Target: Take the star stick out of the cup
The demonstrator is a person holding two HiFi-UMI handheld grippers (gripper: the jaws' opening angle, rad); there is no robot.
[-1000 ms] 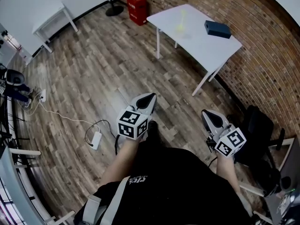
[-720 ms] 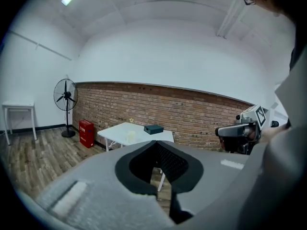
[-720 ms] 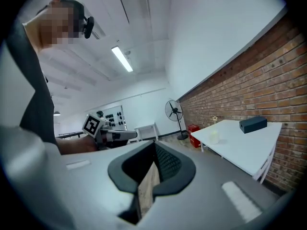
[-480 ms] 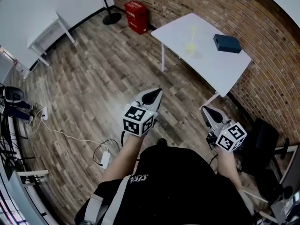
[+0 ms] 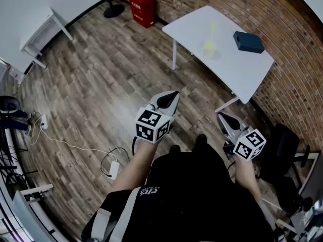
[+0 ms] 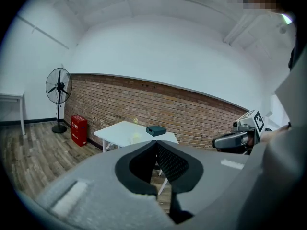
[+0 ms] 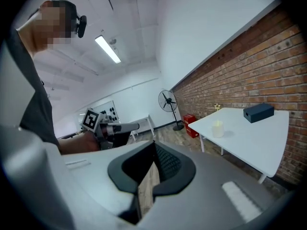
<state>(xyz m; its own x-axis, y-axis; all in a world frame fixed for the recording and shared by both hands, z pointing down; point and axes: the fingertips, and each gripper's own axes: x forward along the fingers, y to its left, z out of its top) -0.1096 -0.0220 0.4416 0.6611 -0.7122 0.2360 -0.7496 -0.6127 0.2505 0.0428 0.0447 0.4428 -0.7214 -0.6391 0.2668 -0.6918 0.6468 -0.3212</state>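
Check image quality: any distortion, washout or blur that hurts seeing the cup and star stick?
Head view: fisheye curves the brick wall; cup and star stick wash out pale against the bright white table. Left gripper view: dark round vignette, cup small and faint. Right gripper view: same vignette, but cup and star stick read clearest; ceiling light blows out.

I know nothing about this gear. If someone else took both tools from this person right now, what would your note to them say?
Left gripper: jaws shut, empty.
Right gripper: jaws shut, empty.
Both are held out over the wood floor, short of the white table.
The cup stands on that table with the star stick upright in it, and a dark box sits apart from it.
Done: nothing.
Left: walk up, grip the stick, lift it out.
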